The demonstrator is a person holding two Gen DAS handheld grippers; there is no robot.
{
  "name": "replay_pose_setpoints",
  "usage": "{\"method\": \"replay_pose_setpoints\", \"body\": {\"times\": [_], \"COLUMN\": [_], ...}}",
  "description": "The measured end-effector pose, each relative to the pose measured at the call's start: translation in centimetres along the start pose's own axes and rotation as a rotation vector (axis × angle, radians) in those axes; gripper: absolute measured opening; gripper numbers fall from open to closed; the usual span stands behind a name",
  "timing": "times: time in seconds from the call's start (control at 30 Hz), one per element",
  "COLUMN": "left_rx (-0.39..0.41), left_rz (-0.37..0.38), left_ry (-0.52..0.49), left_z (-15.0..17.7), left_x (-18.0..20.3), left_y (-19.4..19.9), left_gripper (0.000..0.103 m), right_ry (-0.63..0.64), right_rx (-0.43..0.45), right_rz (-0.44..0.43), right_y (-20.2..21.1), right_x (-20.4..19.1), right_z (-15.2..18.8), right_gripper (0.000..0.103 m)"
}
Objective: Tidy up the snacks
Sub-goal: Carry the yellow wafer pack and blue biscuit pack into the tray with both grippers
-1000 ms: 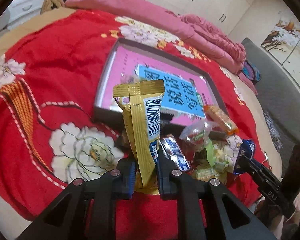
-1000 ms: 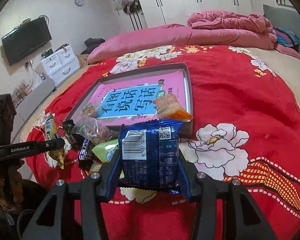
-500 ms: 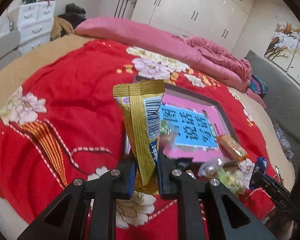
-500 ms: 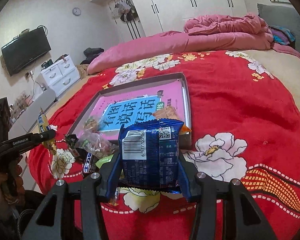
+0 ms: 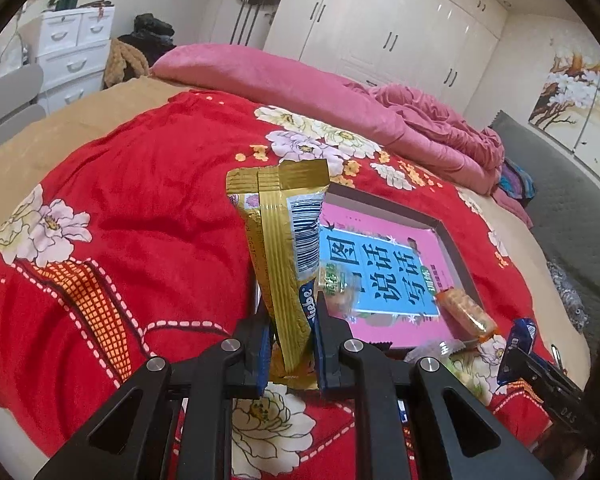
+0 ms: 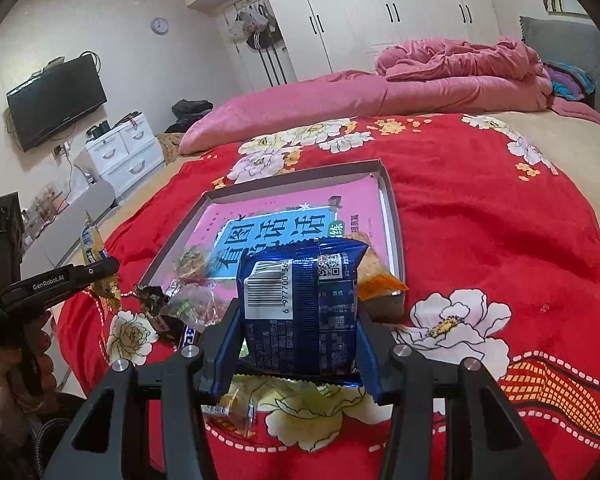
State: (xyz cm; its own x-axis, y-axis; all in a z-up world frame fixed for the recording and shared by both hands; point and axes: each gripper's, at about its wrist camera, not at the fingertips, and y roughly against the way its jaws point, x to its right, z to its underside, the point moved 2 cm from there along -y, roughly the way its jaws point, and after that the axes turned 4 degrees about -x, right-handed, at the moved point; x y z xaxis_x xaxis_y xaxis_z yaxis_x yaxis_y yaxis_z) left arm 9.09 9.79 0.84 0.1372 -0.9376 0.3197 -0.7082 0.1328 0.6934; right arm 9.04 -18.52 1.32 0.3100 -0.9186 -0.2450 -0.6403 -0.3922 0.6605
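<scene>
My left gripper (image 5: pixel 290 344) is shut on a gold snack packet (image 5: pixel 286 264) and holds it upright above the red bedspread, left of the box. My right gripper (image 6: pixel 298 356) is shut on a blue snack packet (image 6: pixel 304 308), held in front of the box's near edge. The shallow grey box (image 6: pixel 394 216) holds a pink and blue book (image 5: pixel 380 268). A clear candy packet (image 5: pixel 336 288) and an orange packet (image 5: pixel 466 314) lie on the book. The left gripper also shows at the left of the right wrist view (image 6: pixel 100 272).
Several loose snacks (image 6: pixel 188 312) lie on the red flowered bedspread (image 5: pixel 148 208) at the box's near edge. A pink duvet (image 6: pixel 440 76) lies across the back of the bed. White drawers (image 6: pixel 120 156) and wardrobes stand beyond.
Both grippers have lifted with their packets. The left gripper has also pulled back and to the left, away from the snack pile, so the box now sits to its right.
</scene>
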Motion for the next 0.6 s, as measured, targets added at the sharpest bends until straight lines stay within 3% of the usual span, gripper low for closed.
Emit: {"method": "replay_pose_setpoints", "body": {"times": [0.6], "left_rx": [-0.021], "left_rz": [0.022], "left_ry": [-0.017], "left_z": [-1.0], "left_x": [1.0], "left_y": [-2.5], "left_gripper": [0.017], "right_ry": [-0.086], "right_rx": [-0.017], "right_rz": [0.045], "right_y": [-3.7], "right_x": [2.4], "right_z": [-2.4], "right_gripper": [0.051]}}
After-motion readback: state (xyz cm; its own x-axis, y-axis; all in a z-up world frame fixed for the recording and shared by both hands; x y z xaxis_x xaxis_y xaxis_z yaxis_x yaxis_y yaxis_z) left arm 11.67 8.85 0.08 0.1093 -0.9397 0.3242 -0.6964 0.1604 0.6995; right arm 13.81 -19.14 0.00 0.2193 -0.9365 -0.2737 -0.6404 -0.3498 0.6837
